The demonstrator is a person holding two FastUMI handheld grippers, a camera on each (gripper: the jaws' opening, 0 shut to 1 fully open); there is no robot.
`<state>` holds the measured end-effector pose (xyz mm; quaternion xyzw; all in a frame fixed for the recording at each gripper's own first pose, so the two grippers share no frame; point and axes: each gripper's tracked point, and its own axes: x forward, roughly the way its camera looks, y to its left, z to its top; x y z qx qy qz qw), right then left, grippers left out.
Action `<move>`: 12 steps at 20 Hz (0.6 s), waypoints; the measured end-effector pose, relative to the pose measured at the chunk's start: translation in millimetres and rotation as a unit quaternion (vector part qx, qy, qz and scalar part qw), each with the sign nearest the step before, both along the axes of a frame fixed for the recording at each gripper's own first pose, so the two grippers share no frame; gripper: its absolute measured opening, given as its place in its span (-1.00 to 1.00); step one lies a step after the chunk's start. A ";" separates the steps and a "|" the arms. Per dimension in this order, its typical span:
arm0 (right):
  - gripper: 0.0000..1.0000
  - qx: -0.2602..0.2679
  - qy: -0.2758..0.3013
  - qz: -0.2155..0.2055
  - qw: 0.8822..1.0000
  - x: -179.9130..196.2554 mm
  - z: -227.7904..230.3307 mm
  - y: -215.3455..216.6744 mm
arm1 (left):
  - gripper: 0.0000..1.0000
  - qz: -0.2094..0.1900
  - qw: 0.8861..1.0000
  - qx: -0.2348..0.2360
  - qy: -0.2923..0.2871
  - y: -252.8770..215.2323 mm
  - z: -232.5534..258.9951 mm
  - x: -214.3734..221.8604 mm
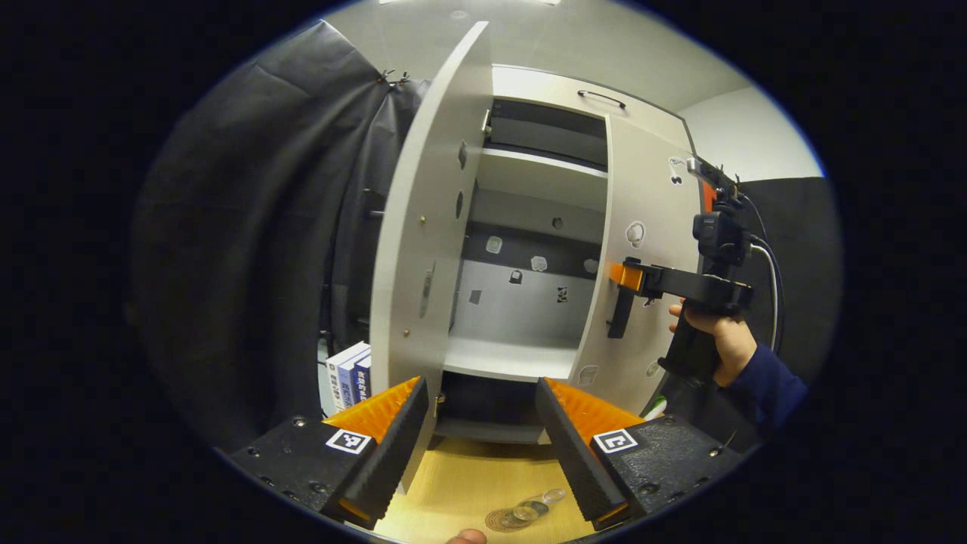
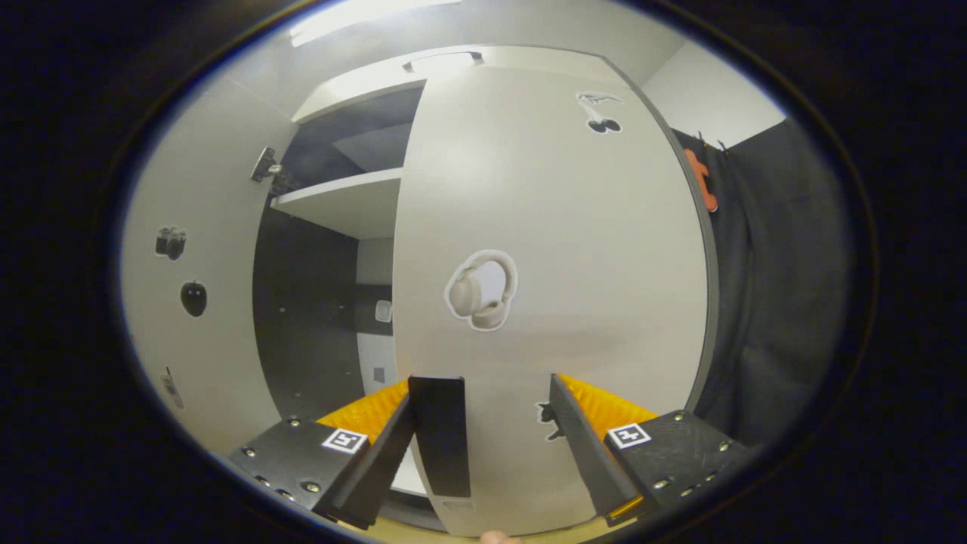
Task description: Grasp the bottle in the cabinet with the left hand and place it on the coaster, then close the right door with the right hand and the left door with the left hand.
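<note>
The white cabinet (image 1: 529, 174) has its left door (image 1: 430, 227) swung out edge-on toward me. The right door (image 1: 642, 227) is partly closed. My left gripper (image 1: 481, 385) is open with nothing between its fingers, in front of the cabinet's lower shelf (image 1: 506, 359). Below it, a clear bottle (image 1: 532, 508) stands on a round coaster (image 1: 500, 520) on the wooden table (image 1: 468, 476). A hand holds my right gripper (image 1: 631, 278) against the right door by its black handle (image 1: 618, 317). In the right gripper view, the right gripper (image 2: 483, 389) is open, with the handle (image 2: 442, 434) between its fingers, close to the left one.
Several books (image 1: 349, 374) stand left of the cabinet behind the left door. Black cloth (image 1: 249, 264) hangs to the left and right of the cabinet. The left door's inner face (image 2: 196, 302) carries small stickers; the right door (image 2: 574, 249) bears a headphone sticker (image 2: 482, 291).
</note>
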<state>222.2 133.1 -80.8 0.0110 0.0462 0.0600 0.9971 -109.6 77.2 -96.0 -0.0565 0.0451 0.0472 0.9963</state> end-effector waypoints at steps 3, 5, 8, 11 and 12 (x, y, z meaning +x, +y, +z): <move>1.00 -0.001 -0.004 -0.012 1.000 4.4 -0.7 1.5 | 0.83 0.033 0.999 0.001 -0.004 22.1 4.1 -12.8; 1.00 -0.002 -0.007 -0.018 1.000 4.4 -1.7 0.6 | 0.83 0.055 0.998 0.005 -0.006 40.2 7.9 -21.0; 0.94 -0.003 -0.009 -0.025 1.000 5.4 -2.2 0.6 | 0.86 0.090 0.996 0.016 -0.012 70.0 16.6 -30.0; 0.94 -0.005 -0.011 -0.032 0.999 8.1 -3.0 0.8 | 0.82 0.117 0.993 0.018 -0.018 96.9 23.7 -38.7; 0.94 -0.007 -0.012 -0.034 0.999 7.7 -3.8 1.4 | 0.83 0.125 0.992 0.019 -0.025 105.9 27.8 -38.7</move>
